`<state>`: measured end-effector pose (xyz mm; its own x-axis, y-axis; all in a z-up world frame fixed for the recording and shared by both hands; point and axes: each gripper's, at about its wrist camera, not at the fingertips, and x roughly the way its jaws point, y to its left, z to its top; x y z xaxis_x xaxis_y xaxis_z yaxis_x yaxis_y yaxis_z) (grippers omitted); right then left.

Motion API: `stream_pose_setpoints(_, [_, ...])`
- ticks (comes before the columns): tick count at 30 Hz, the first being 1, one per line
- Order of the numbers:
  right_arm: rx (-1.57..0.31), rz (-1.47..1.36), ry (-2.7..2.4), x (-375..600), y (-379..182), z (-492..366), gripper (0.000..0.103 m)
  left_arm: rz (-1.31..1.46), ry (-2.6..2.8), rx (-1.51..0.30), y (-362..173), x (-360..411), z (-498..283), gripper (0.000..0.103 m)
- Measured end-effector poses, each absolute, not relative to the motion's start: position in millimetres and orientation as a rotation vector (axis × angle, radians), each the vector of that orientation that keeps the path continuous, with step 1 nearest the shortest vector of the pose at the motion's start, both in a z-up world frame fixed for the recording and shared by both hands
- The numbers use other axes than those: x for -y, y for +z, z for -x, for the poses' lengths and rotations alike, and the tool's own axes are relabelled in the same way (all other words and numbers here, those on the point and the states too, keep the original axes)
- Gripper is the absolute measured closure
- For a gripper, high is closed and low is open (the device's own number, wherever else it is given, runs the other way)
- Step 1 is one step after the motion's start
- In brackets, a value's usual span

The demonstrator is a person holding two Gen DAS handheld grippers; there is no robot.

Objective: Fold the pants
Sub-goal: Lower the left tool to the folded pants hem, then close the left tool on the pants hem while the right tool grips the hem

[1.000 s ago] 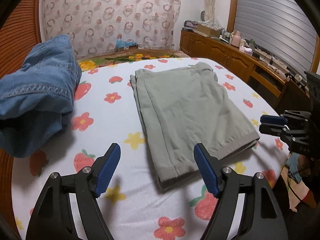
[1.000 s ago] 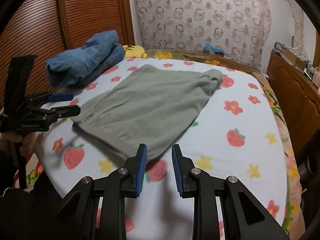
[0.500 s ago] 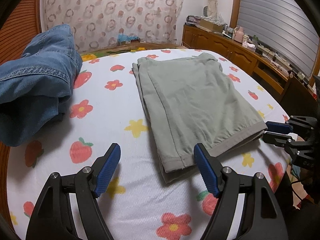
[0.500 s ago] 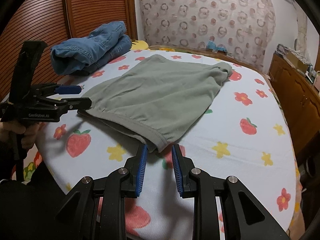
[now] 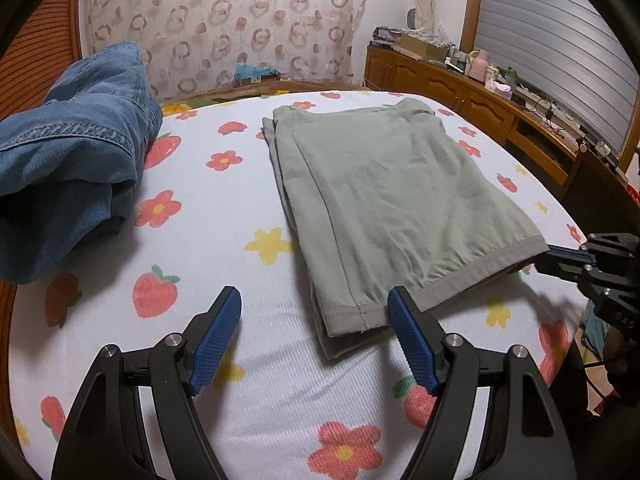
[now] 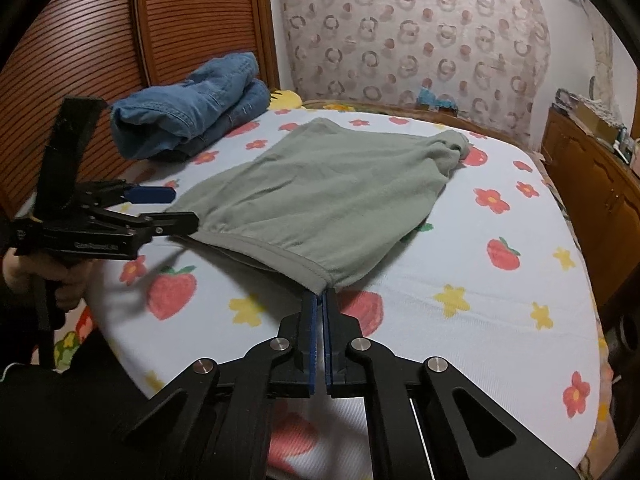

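On the flower-print bed point(image 5: 248, 216) our green pants point(image 5: 384, 184) lie half-folded. Our right tool point(image 6: 321, 300) has just clamped the near waistband corner; the left tool point(image 5: 314, 328) stays spread wide beside the other corner, so lifting awaits.

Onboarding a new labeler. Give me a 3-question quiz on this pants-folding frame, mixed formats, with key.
1. True or false: the right gripper is shut on a corner of the green pants.
2. The left gripper is: A) shut on the pants B) open at the pants' other near corner C) holding the jeans.
3. Fill in: the jeans lie in a heap on the ____.

Key: 1 true; 2 B; 3 bed.
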<state>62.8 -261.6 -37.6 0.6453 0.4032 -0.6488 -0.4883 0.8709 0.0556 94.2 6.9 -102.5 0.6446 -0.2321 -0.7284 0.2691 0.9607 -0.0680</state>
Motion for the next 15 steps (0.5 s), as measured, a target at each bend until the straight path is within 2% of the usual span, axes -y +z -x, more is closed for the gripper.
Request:
stream_pose_setpoints(4, [-0.721,0.105,0.513,266.7,-38.6,-59.7,0.101,-0.025,-0.302,-0.81,-100.9,-9.8,-93.1,0.029])
stream_pose_setpoints(10, [-0.722,0.081,0.505,270.8,-35.3,-59.7,0.101,0.006,-0.312,-0.801,-98.3,-13.5,-91.2,0.047])
stream_pose_setpoints(12, [-0.719,0.082,0.493,269.3,-33.7,-59.7,0.094,0.016,-0.317,-0.798,-97.9,-14.5,-90.9,0.055])
stream_pose_setpoints(15, [-0.707,0.08,0.497,265.5,-32.9,-60.5,0.085,0.019,-0.321,-0.802,-98.5,-13.7,-90.8,0.057])
